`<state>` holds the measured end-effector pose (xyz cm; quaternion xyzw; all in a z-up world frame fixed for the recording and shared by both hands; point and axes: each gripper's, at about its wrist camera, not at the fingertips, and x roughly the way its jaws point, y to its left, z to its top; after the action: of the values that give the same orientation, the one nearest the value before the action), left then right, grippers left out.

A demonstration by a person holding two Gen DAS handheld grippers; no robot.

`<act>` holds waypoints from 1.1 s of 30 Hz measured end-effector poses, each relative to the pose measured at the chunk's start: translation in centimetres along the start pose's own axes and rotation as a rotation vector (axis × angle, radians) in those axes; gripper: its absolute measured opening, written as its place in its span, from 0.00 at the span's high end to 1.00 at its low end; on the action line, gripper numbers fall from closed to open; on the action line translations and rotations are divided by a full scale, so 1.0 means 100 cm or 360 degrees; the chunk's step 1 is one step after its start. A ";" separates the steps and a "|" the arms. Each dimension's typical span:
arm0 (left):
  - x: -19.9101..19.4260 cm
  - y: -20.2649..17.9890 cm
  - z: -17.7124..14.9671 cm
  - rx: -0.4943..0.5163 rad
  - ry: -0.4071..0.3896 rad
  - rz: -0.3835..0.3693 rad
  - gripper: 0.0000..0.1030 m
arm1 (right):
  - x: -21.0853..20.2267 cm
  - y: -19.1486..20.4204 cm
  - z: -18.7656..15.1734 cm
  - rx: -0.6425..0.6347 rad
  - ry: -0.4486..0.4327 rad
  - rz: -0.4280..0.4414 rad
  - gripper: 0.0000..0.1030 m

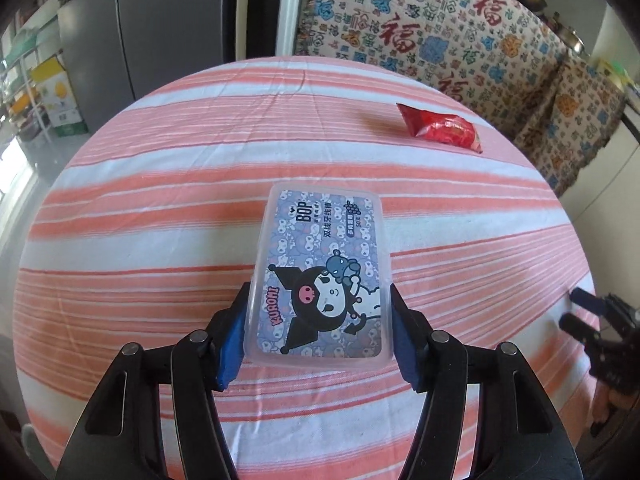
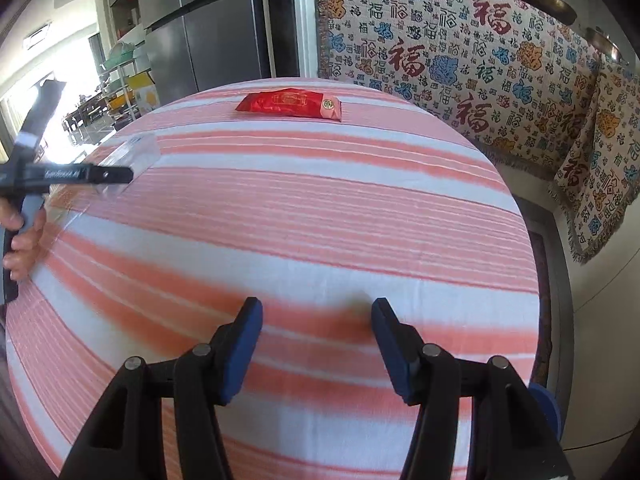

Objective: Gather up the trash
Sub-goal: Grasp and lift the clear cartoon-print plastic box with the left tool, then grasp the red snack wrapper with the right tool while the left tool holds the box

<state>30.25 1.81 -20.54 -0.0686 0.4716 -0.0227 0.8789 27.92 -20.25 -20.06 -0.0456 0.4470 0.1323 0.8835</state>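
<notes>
Now the left gripper (image 1: 318, 320) clamps the floss-pick box (image 1: 320, 276); the right gripper (image 2: 316, 340) gapes empty.

Home kitchen/dining rm: fridge (image 2: 212, 28), hanging pans (image 2: 540, 0), clothed table (image 2: 320, 208).

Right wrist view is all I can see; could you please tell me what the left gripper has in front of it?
Observer: The left gripper has a clear plastic box with a cartoon label between its jaws.
Operator: Are the pads touching it?
Observer: Yes, the blue pads sit against both long sides.
Operator: Is the red packet close to it?
Observer: No, the red packet lies apart on the striped cloth, beyond the box and to its right in the left wrist view.
</notes>
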 end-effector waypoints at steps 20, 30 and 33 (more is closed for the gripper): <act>0.003 0.005 0.012 -0.0086 0.0073 -0.0113 0.23 | 0.140 0.018 0.182 -0.0190 0.0234 0.0388 0.42; 0.007 -0.003 0.009 -0.0039 0.0070 -0.0041 0.21 | 0.096 0.047 0.192 -0.0208 0.0209 0.0340 0.44; 0.008 -0.010 0.006 0.0029 0.0051 0.0016 0.21 | 0.115 0.051 0.209 -0.0139 0.0182 0.0230 0.44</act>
<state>31.24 0.83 -20.78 -0.0577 0.4857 -0.0236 0.8719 49.27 -9.01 -16.66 -0.0592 0.4925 0.2123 0.8420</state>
